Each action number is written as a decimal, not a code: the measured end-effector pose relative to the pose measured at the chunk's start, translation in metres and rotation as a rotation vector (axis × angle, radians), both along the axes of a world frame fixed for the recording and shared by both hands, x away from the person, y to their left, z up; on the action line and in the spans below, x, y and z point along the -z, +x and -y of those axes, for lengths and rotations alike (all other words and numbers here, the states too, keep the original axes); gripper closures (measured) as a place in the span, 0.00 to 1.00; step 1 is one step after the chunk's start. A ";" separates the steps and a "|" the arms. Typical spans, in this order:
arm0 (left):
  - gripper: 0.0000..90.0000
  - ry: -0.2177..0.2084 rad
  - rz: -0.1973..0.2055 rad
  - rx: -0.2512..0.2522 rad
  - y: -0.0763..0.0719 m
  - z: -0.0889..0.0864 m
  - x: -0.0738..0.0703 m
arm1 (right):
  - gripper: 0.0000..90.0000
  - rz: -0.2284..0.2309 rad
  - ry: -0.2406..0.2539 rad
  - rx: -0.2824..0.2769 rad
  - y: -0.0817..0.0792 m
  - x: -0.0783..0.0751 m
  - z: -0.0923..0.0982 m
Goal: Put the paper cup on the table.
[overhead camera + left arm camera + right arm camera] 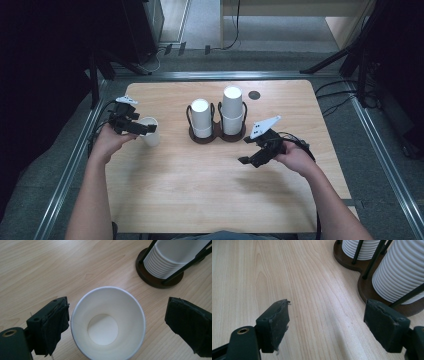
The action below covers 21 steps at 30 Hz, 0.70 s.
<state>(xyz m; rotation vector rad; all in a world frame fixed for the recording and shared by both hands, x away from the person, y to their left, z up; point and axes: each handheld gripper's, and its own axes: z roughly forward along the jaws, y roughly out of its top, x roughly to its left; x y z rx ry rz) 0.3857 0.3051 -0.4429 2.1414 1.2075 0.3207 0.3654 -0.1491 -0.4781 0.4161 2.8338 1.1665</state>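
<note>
A single white paper cup (150,134) stands upright on the wooden table (200,190) at the left. My left gripper (151,129) hangs just over it, open; in the left gripper view the cup (107,322) sits mouth-up between the two pads, close to the left pad (56,327) and well apart from the other. A dark two-post holder (215,136) in the middle carries two stacks of white cups (201,117) (232,110). My right gripper (244,150) is held right of the holder, open and empty (327,305), with the stacks (402,272) ahead to its right.
A small black round grommet (254,95) sits near the table's far edge. Metal rails (75,160) run along both sides of the table. Bare wood lies between the two hands and toward the near edge.
</note>
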 end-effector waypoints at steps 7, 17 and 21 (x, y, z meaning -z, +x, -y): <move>0.06 -0.002 0.011 0.014 -0.003 0.007 -0.008 | 0.23 0.004 0.005 0.001 0.000 -0.001 0.002; 0.06 -0.020 0.026 0.032 -0.010 0.019 -0.021 | 0.23 0.007 0.012 0.012 0.001 -0.004 0.005; 0.06 -0.021 0.029 0.052 -0.013 0.027 -0.021 | 0.23 0.002 0.018 0.019 0.001 -0.004 0.006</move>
